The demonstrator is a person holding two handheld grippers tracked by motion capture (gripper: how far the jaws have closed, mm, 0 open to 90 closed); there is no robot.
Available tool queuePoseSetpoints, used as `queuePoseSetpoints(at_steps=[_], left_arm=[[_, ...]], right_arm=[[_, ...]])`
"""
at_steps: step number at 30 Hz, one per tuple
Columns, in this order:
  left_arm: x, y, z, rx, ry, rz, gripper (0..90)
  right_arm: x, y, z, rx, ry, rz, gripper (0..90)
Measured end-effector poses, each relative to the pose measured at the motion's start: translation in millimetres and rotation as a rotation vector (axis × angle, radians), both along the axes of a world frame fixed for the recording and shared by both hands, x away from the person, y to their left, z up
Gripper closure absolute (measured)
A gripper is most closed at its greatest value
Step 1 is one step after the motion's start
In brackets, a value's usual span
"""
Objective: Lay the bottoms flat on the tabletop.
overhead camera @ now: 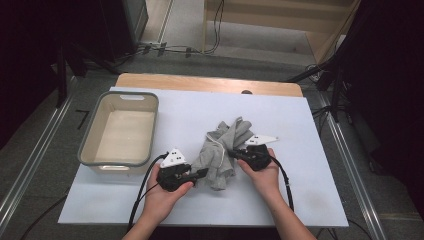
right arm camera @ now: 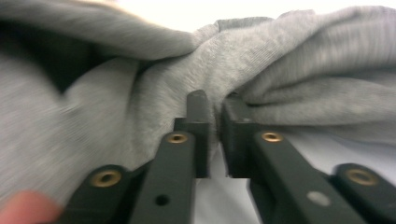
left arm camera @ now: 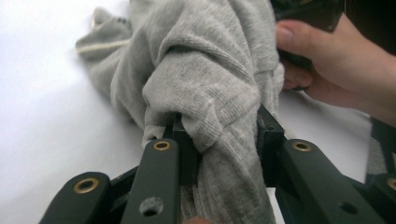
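Table (overhead camera: 310, 200): white top, standing mid-room; a strip of bare wood (overhead camera: 200, 82) runs along its far edge. Basin (overhead camera: 85, 145): grey-rimmed, pale inside, on the table's left part. Floor (overhead camera: 50, 125): grey, carpet-like, on every side of the table. Metal rails (overhead camera: 30, 165): one left of the table, one right of it, both running away from the camera. Cables (overhead camera: 170, 49): black, with a power strip, on the floor beyond the table. Wooden unit (overhead camera: 320, 30): light, beyond the table to the right. Dark stands and drapes: left and right of the table, unlit. Light: even, from above.
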State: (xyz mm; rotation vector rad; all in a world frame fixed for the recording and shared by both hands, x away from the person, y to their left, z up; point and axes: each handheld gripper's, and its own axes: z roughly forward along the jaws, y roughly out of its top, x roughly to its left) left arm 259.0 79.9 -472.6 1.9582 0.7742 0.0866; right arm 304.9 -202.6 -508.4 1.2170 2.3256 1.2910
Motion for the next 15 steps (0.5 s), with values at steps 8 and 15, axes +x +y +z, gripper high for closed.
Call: queuePoseSetpoints(at_steps=[8,15], left_arm=[[9.4,-14.8,19.1,-0.018,-0.029,-0.025,70.3],[30.7,-30.2,39.7,-0.036,-0.04,-0.041,71.0]], right_arm=[[-50.2,-45.5,13.8,0.038,-0.071,-0.045,83.6],[-104.4,-73.8,34.4,0.038,-0.145,-0.109,83.8]])
